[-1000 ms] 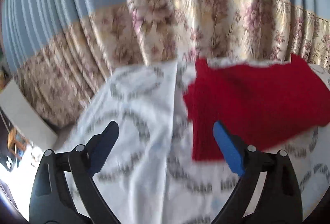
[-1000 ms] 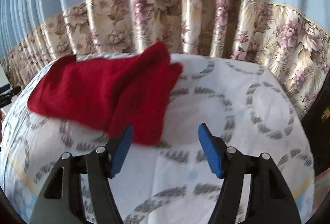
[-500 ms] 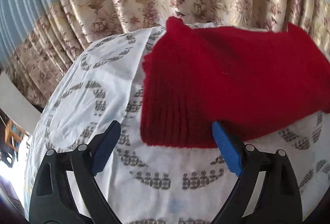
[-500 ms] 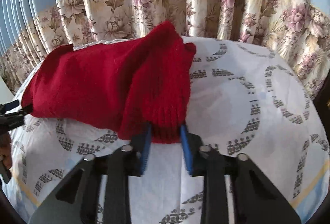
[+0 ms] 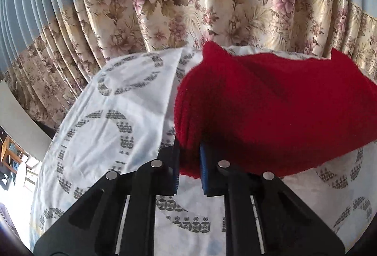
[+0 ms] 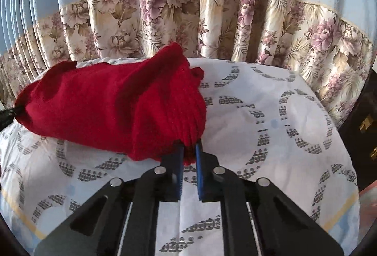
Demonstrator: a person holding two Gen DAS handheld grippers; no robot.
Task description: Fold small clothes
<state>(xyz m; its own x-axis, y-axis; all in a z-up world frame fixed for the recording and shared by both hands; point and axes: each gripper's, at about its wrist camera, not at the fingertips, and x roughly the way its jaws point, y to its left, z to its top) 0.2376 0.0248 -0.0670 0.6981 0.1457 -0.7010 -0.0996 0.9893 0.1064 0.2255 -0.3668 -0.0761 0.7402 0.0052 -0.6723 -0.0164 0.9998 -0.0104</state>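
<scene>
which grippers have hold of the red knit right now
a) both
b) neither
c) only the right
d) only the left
a: the left gripper and the right gripper each have their fingers shut on a near edge of the red knit.

— What colour is the knit garment (image 5: 271,114)?
— Deep red all over, ribbed.
— And the cloth (image 6: 271,138) beneath it?
— White, printed with grey rings of small dots, with a yellow stripe and pale blue edge.
— The curtain (image 6: 165,8)?
— Light blue above, cream with mauve flowers below.
— The gripper pads (image 6: 199,161)?
— Blue, on black frames.
</scene>
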